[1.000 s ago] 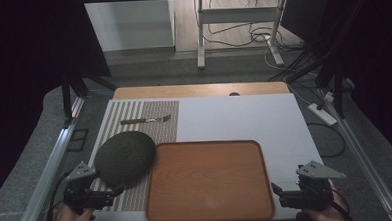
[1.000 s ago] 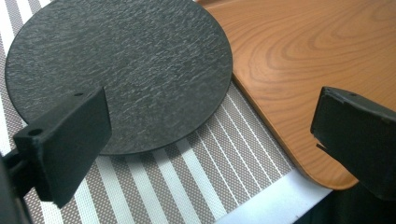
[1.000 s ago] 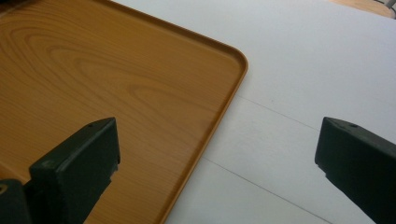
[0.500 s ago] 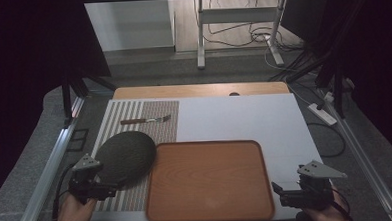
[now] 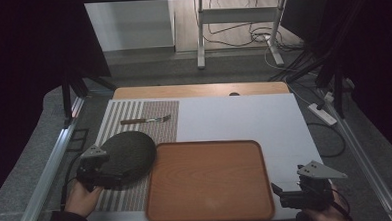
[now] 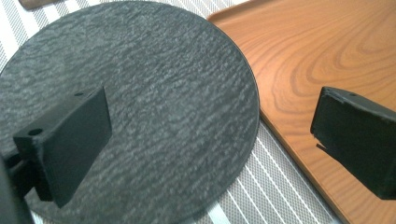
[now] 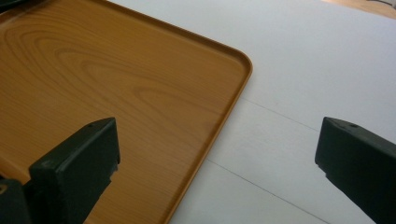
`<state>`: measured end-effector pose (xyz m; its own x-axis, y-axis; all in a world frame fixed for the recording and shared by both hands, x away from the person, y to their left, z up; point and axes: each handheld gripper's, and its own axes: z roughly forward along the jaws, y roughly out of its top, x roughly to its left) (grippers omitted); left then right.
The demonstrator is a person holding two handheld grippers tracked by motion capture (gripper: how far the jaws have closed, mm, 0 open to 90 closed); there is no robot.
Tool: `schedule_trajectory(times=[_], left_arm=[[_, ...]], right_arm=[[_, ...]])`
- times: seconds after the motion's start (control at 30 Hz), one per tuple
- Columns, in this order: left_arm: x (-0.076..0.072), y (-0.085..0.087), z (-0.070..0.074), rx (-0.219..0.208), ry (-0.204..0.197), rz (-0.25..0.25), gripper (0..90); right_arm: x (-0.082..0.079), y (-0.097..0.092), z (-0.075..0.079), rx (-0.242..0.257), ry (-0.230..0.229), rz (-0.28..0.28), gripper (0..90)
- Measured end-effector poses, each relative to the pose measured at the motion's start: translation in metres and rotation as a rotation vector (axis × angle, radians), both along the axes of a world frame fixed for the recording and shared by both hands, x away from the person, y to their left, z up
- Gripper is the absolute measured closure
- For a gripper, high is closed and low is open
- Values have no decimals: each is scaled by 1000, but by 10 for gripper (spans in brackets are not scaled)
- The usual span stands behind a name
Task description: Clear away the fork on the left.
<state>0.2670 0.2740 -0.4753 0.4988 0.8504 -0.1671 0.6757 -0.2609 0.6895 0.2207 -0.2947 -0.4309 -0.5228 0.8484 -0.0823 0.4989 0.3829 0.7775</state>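
Unmarked dark slate plate (image 5: 128, 154) beside wooden tray (image 5: 209, 180)

From my seat the high view is dim: dark at both sides, with the brightest patch on the floor beyond the table (image 5: 198, 90). The two gripper views are far brighter and evenly lit. The slate plate (image 6: 140, 102) shows its grain sharply with no glare, while the near black jaws look soft. The wooden tray (image 7: 116, 93) has a faint sheen, perhaps from overhead light.
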Motion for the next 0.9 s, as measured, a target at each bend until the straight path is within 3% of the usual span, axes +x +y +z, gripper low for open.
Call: schedule_trajectory(times=[0.4, 0.7, 0.9], left_arm=[[32, -1, -2, -16, 22, -15, 0], [59, -2, -7, -24, 40, 11, 0], [78, -5, -9, -3, 38, 22, 0]], right_arm=[[1, -2, 0, 20, 7, -6, 3], [1, -2, 0, 19, 8, -5, 3], [2, -3, 0, 23, 12, -10, 3]])
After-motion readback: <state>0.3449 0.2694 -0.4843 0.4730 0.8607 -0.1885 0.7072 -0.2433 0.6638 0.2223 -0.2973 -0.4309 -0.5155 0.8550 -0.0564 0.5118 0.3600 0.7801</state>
